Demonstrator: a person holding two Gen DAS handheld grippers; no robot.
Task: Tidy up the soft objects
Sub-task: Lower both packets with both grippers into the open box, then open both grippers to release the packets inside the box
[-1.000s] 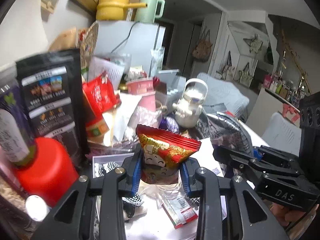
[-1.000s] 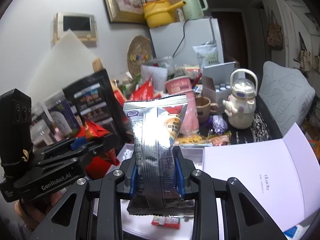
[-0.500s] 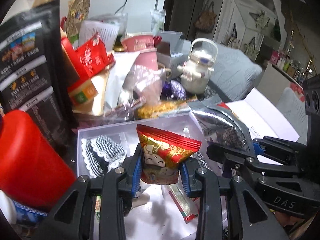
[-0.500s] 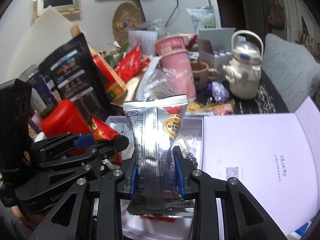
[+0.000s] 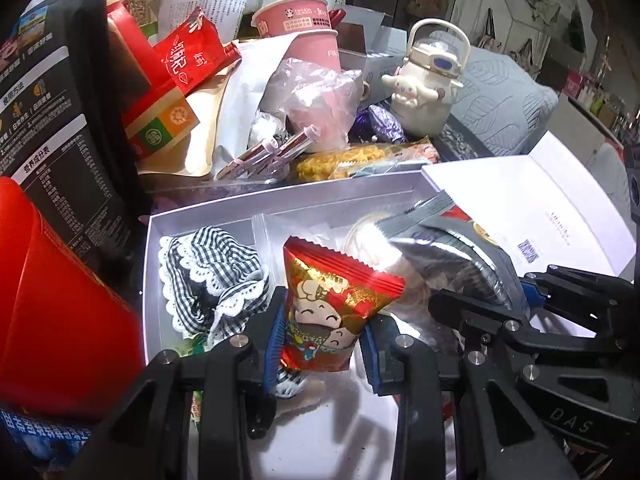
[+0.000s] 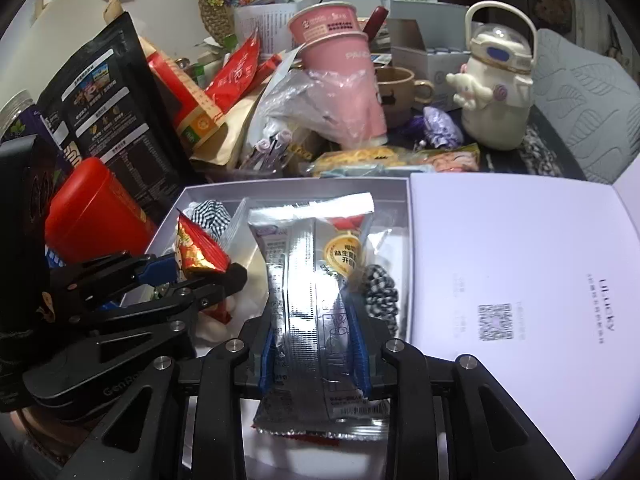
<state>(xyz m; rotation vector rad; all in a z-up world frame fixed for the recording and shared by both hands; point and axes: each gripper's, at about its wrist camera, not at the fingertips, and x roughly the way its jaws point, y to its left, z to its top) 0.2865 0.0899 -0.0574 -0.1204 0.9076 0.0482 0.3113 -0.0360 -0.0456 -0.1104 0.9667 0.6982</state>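
With both packets already pinched and hanging over the open white box [image 6: 304, 184], the relation that matters is packet-to-box: each one sits straight ahead of its own claw, long axis upright along the fingers, box floor directly beneath.

Left claw [image 5: 322, 344]: jaws narrow, blue pads clamped on the lower part of the red snack packet [image 5: 340, 300]. Packet is glossy red-gold foil with a cartoon figure, serrated top seal, puffy body, crumples under the pads. It hangs over the box's left-middle, just right of the black-and-white gingham cloth [image 5: 212, 276] lying in the left compartment.

Right claw [image 6: 316, 344]: jaws narrow too, pads pinching the silver foil packet [image 6: 312, 280] at its waist. Packet is taller, back seam facing the camera, yellow round label, bottom seal sticking out below the fingers. It is over the box's middle-right, beside a second checked fabric piece [image 6: 378, 292].

Claws are side by side, near each other, so neither is clearly nearer; each serves its own side of the box.

My read: drop phase, release is next. Risk: tall silver packet tipping onto the hinged lid [image 6: 520, 272] lying open on the right.

Around the box the worktop is cluttered: red canister [image 6: 92, 216], black pouch [image 6: 108, 92], pink paper cups [image 6: 340, 60], cream character kettle [image 6: 496, 80].
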